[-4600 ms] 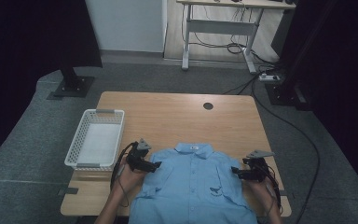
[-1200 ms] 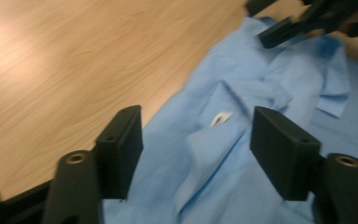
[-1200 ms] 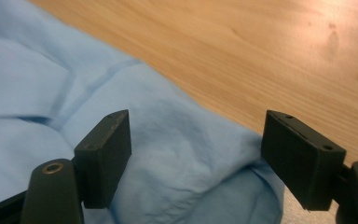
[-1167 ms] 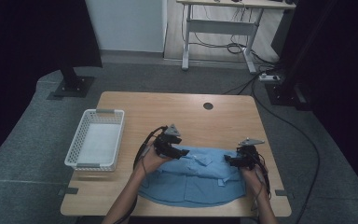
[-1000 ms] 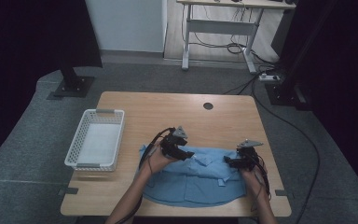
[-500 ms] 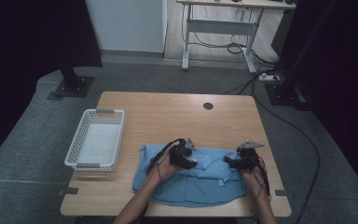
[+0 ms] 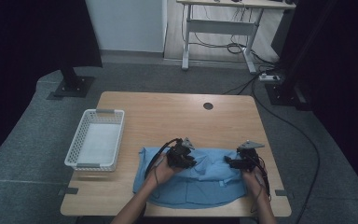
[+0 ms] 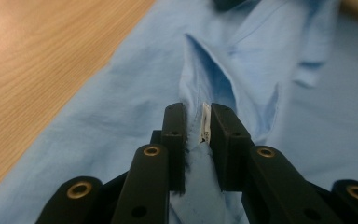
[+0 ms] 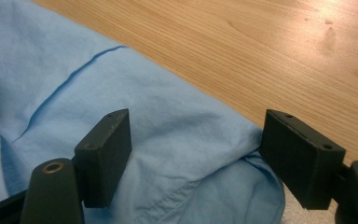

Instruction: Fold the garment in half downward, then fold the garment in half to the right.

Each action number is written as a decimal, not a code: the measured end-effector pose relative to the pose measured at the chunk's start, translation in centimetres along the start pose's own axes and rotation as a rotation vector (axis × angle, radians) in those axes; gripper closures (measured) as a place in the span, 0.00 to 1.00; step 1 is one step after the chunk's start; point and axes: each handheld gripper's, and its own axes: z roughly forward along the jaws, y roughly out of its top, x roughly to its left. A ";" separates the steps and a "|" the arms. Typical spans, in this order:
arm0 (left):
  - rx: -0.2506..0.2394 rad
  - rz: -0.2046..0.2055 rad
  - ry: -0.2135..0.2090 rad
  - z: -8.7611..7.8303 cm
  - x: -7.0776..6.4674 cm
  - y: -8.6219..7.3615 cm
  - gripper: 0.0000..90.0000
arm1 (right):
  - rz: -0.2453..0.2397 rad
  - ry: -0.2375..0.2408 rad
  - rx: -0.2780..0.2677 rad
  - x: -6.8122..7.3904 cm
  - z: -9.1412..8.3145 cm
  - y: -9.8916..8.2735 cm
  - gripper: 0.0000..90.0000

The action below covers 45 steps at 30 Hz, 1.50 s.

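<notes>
Blue shirt (image 7: 191, 179) lies crumpled on the near half of the tabletop (image 7: 177, 116). Left tool (image 7: 182, 156) sits on its middle, right tool (image 7: 240, 161) at its right edge. White basket (image 7: 94, 144) stands left, apart from the shirt.

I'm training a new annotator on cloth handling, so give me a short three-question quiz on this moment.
1. True or false: the left gripper has a fold of the blue shirt pinched between its jaws.
2. Which way do the right gripper jaws stand? A: clamped on a sleeve. B: wide apart over the shirt's edge. C: gripping the white basket.
3. On which side of the shirt does the basket sit, seen from the high view?

Key
1. True: the jaws have just been closing and now squeeze a ridge of fabric.
2. B: cloth lies between the jaws, but they don't press it.
3. The left, on the wooden table, apart from the shirt.
</notes>
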 end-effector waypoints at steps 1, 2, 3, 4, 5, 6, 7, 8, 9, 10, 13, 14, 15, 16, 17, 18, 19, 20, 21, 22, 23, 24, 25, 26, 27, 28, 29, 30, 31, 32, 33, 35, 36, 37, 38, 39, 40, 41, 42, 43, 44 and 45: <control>-0.015 0.002 -0.012 -0.6 -0.3 0.0 0.84 | -0.002 0.001 0.001 0.0 0.0 0.0 0.27; -0.026 0.000 -0.026 -1.2 -0.7 0.0 0.84 | -0.003 0.002 0.001 0.0 0.0 0.0 0.27; -0.026 -0.003 -0.038 -1.7 -1.0 -0.1 0.83 | -0.004 0.003 0.000 -0.1 0.0 0.0 0.27; -0.021 0.005 -0.039 -2.1 -1.5 -0.1 0.83 | -0.005 0.004 -0.002 -0.1 0.0 0.0 0.27; -0.021 0.024 -0.038 -2.5 -2.0 -0.2 0.83 | -0.005 0.004 -0.002 -0.1 0.0 0.0 0.27; -0.017 0.038 -0.041 -2.8 -2.5 -0.4 0.83 | -0.006 0.004 -0.002 -0.1 0.0 0.0 0.27; -0.015 0.052 -0.042 -3.0 -3.0 -0.6 0.84 | -0.005 0.004 -0.003 -0.1 0.0 0.0 0.27; -0.018 0.068 -0.048 -3.3 -3.5 -0.8 0.84 | -0.005 0.005 -0.005 -0.1 0.0 0.0 0.27; -0.018 0.082 -0.062 -3.4 -3.9 -1.1 0.84 | -0.005 0.005 -0.006 -0.1 0.0 -0.1 0.27; -0.015 0.090 -0.079 -3.5 -4.4 -1.4 0.84 | -0.005 0.005 -0.008 -0.1 0.0 -0.1 0.28; 0.008 0.120 -0.131 -3.5 -5.5 -2.3 0.87 | -0.003 0.005 -0.009 -0.1 0.0 -0.1 0.28; 0.008 0.128 -0.139 -3.6 -5.7 -2.5 0.87 | -0.003 0.005 -0.010 -0.1 0.0 -0.1 0.28; 0.002 0.135 -0.133 -3.6 -5.9 -2.8 0.85 | -0.004 0.005 -0.010 -0.1 0.0 -0.1 0.28; -0.008 0.135 -0.115 -3.8 -5.9 -2.9 0.79 | -0.003 0.005 -0.010 -0.1 0.0 -0.1 0.28; -0.023 0.134 -0.090 -3.9 -5.8 -3.1 0.67 | -0.003 0.005 -0.010 -0.1 0.0 -0.1 0.28; -0.037 0.128 -0.065 -4.0 -5.6 -3.2 0.55 | -0.003 0.004 -0.010 -0.1 0.0 -0.1 0.28; -0.044 0.113 -0.052 -4.2 -5.4 -3.3 0.52 | -0.003 0.003 -0.010 -0.1 0.0 -0.1 0.28; -0.053 0.099 -0.044 -4.4 -5.1 -3.4 0.49 | -0.002 0.003 -0.010 -0.1 0.0 -0.1 0.28; -0.064 0.085 -0.039 -4.5 -4.8 -3.5 0.44 | -0.002 0.002 -0.010 -0.1 0.0 -0.1 0.28; -0.070 0.071 -0.027 -4.7 -4.5 -3.7 0.41 | -0.001 0.002 -0.010 -0.1 0.0 -0.1 0.28; -0.074 0.055 -0.013 -4.8 -4.2 -3.9 0.39 | -0.002 0.002 -0.010 -0.1 0.0 -0.1 0.28; -0.080 0.042 0.003 -4.9 -4.0 -4.1 0.37 | -0.001 0.002 -0.010 -0.1 0.0 -0.1 0.28; -0.083 0.029 0.015 -5.0 -3.7 -4.4 0.33 | -0.001 0.002 -0.010 -0.1 0.0 -0.1 0.28; -0.089 0.014 0.027 -5.1 -3.4 -4.7 0.32 | -0.001 0.002 -0.010 -0.1 0.0 -0.1 0.28; -0.093 0.002 0.040 -5.2 -3.1 -5.0 0.31 | -0.001 0.002 -0.010 -0.1 0.0 -0.1 0.28; -0.097 -0.014 0.052 -5.3 -2.8 -5.3 0.28 | 0.000 0.001 -0.009 -0.1 0.0 -0.1 0.28; -0.101 -0.029 0.060 -5.5 -2.6 -5.6 0.27 | -0.001 0.001 -0.009 -0.1 0.0 -0.1 0.27; -0.105 -0.041 0.069 -5.6 -2.4 -5.9 0.27 | -0.001 0.001 -0.009 -0.1 0.0 -0.1 0.27; -0.107 -0.053 0.085 -5.7 -2.1 -6.3 0.25 | -0.001 0.002 -0.009 -0.1 0.0 -0.1 0.27; -0.110 -0.067 0.099 -5.9 -1.9 -6.6 0.23 | -0.001 0.002 -0.009 -0.1 0.0 -0.1 0.27; -0.113 -0.081 0.108 -6.0 -1.6 -6.9 0.23 | -0.001 0.002 -0.009 -0.1 0.0 -0.1 0.27; -0.114 -0.101 0.135 -6.3 -1.1 -7.4 0.21 | -0.002 0.002 -0.009 -0.1 0.0 -0.1 0.27; -0.116 -0.109 0.153 -6.5 -0.9 -7.7 0.19 | -0.002 0.002 -0.009 -0.1 0.0 -0.1 0.27; -0.119 -0.119 0.169 -6.6 -0.6 -8.0 0.19 | -0.002 0.002 -0.009 -0.1 0.0 -0.1 0.27; -0.121 -0.132 0.183 -6.8 -0.3 -8.4 0.18 | -0.002 0.002 -0.009 -0.1 0.0 -0.1 0.27; -0.122 -0.143 0.196 -6.9 0.0 -8.7 0.18 | -0.002 0.003 -0.009 -0.1 0.0 -0.1 0.27; -0.123 -0.155 0.209 -7.0 0.2 -9.0 0.18 | -0.002 0.003 -0.009 -0.1 0.0 -0.1 0.27; -0.125 -0.167 0.222 -7.0 0.5 -9.4 0.17 | -0.002 0.004 -0.009 -0.1 0.0 -0.1 0.27; -0.126 -0.178 0.237 -7.1 0.8 -9.7 0.16 | -0.002 0.004 -0.009 -0.1 0.0 -0.1 0.27; -0.126 -0.190 0.246 -7.2 1.1 -10.1 0.16 | -0.003 0.005 -0.008 -0.1 0.0 -0.1 0.27; -0.128 -0.201 0.252 -7.3 1.4 -10.4 0.16 | -0.003 0.005 -0.009 -0.1 0.0 -0.1 0.27; -0.132 -0.215 0.261 -7.3 1.6 -10.6 0.16 | -0.003 0.006 -0.009 -0.1 0.0 -0.1 0.27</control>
